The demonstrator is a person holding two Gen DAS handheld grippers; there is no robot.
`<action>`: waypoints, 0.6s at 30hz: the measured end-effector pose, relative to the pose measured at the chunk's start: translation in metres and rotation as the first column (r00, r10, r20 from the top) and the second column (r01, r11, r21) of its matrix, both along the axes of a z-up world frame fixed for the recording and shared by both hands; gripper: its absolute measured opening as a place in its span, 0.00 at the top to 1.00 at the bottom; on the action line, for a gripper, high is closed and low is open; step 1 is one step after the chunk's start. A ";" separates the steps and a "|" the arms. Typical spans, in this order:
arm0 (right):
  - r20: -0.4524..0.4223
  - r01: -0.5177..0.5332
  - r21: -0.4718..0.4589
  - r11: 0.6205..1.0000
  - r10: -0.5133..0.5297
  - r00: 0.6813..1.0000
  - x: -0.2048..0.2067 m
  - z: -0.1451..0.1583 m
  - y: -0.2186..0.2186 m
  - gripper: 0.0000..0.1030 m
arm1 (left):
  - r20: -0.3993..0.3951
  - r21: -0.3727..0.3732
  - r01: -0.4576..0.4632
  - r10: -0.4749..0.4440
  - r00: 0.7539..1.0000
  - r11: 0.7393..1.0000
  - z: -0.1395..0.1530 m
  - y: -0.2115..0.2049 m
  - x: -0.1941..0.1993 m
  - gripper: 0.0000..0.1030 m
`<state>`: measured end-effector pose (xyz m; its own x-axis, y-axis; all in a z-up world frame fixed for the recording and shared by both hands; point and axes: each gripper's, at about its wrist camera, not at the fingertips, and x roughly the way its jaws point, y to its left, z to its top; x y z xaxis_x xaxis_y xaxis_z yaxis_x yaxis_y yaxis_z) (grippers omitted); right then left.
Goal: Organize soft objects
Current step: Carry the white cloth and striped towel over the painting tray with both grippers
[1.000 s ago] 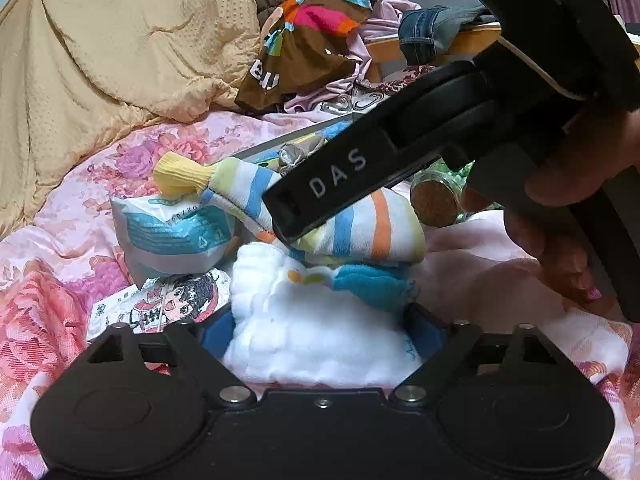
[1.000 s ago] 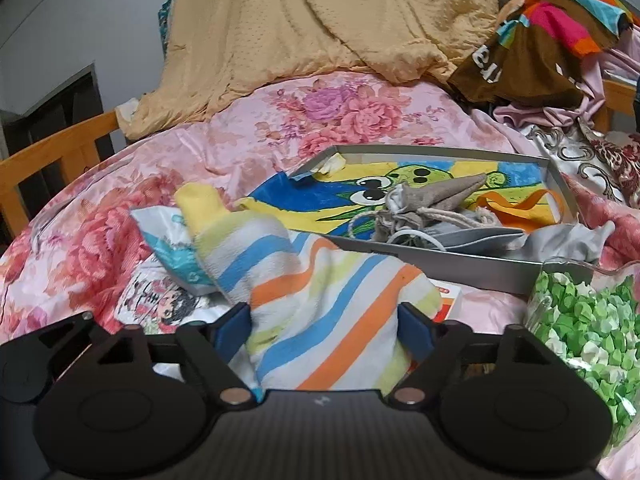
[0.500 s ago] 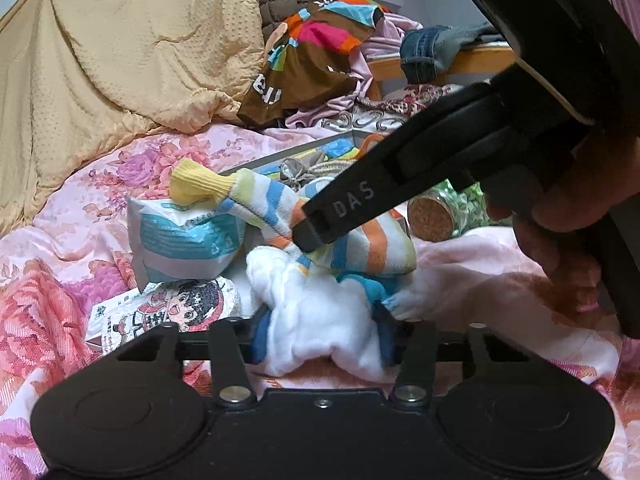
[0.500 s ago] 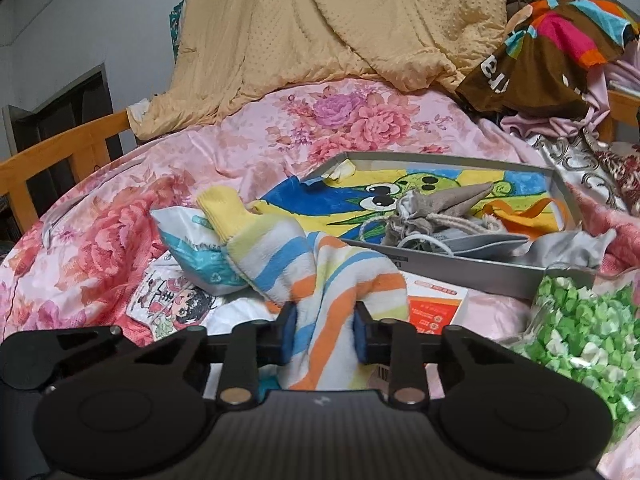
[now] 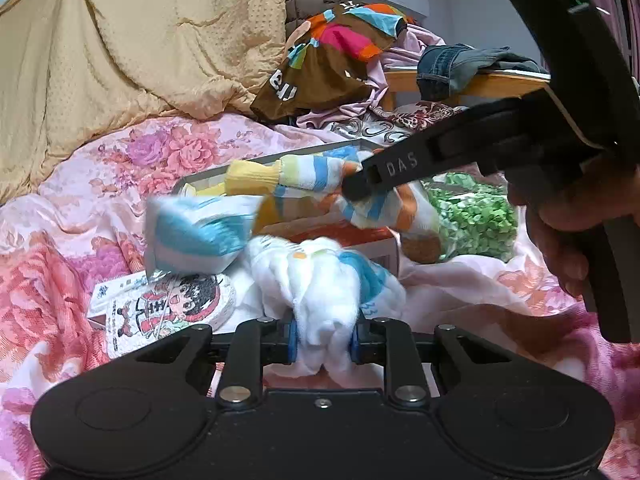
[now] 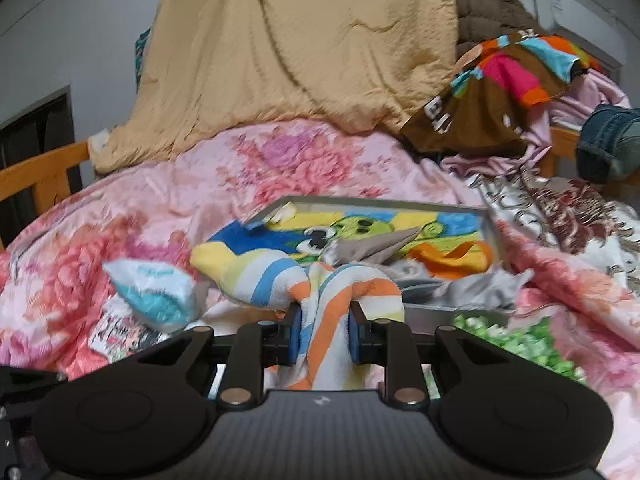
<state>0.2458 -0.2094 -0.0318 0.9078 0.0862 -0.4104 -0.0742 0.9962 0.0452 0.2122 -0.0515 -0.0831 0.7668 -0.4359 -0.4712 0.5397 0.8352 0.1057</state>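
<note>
A fluffy white sock with blue patches (image 5: 320,276) lies bunched on the pink floral bedspread. My left gripper (image 5: 323,336) has its jaws closing, and the blue pads pinch the sock. A striped sock with a yellow toe (image 6: 264,280) hangs lifted off the bed; my right gripper (image 6: 323,336) has its jaws closing, pads pressed on the sock's middle. In the left wrist view the striped sock (image 5: 304,178) hangs from the right gripper's finger (image 5: 400,168), above and behind the white sock. A grey tray (image 6: 400,203) with cartoon cloth and other fabric lies beyond.
A blue and white packet (image 5: 196,236) and a cartoon-printed packet (image 5: 168,304) sit left of the socks. An orange box (image 5: 360,240) and a jar of green bits (image 5: 472,216) are on the right. A yellow blanket (image 5: 120,60) and piled clothes (image 5: 332,64) rise behind. A hand (image 5: 580,232) holds the right gripper.
Both grippers went from wide open to pinching their socks. The right gripper has lifted the striped sock off the white one. The white sock is now squeezed into a bunch.
</note>
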 end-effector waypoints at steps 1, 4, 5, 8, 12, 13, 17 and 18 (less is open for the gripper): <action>0.012 0.004 0.005 1.000 -0.004 1.000 -0.003 0.003 -0.003 0.75 | 0.001 0.001 0.001 -0.001 1.000 1.000 0.002 -0.002 -0.002 0.77; 0.039 0.005 0.022 1.000 -0.006 0.999 -0.011 0.013 -0.010 0.75 | -0.020 -0.035 0.008 -0.008 1.000 0.999 0.010 -0.004 -0.010 0.77; 0.048 0.003 0.027 1.000 -0.004 0.999 -0.014 0.016 -0.012 0.75 | -0.032 -0.064 0.010 -0.012 0.999 0.998 0.013 -0.003 -0.012 0.77; 0.080 0.003 0.032 0.999 -0.006 0.997 -0.025 0.025 -0.016 0.75 | -0.051 -0.126 -0.011 0.005 0.999 0.992 0.023 -0.001 -0.023 0.77; 0.118 0.008 0.044 0.999 -0.013 0.993 -0.037 0.037 -0.025 0.75 | -0.044 -0.155 -0.032 0.025 0.999 0.987 0.036 0.001 -0.037 0.77; 0.126 0.013 0.048 0.999 -0.019 0.992 -0.039 0.041 -0.027 0.75 | -0.033 -0.157 -0.037 0.032 0.999 0.987 0.041 0.002 -0.039 0.77; 0.160 0.031 0.071 0.997 -0.042 0.986 -0.046 0.053 -0.037 0.75 | -0.005 -0.183 -0.066 0.066 0.998 0.981 0.062 0.007 -0.041 0.77; 0.167 0.036 0.075 0.997 -0.048 0.985 -0.046 0.056 -0.040 0.75 | 0.001 -0.187 -0.074 0.075 0.997 0.980 0.068 0.008 -0.039 0.77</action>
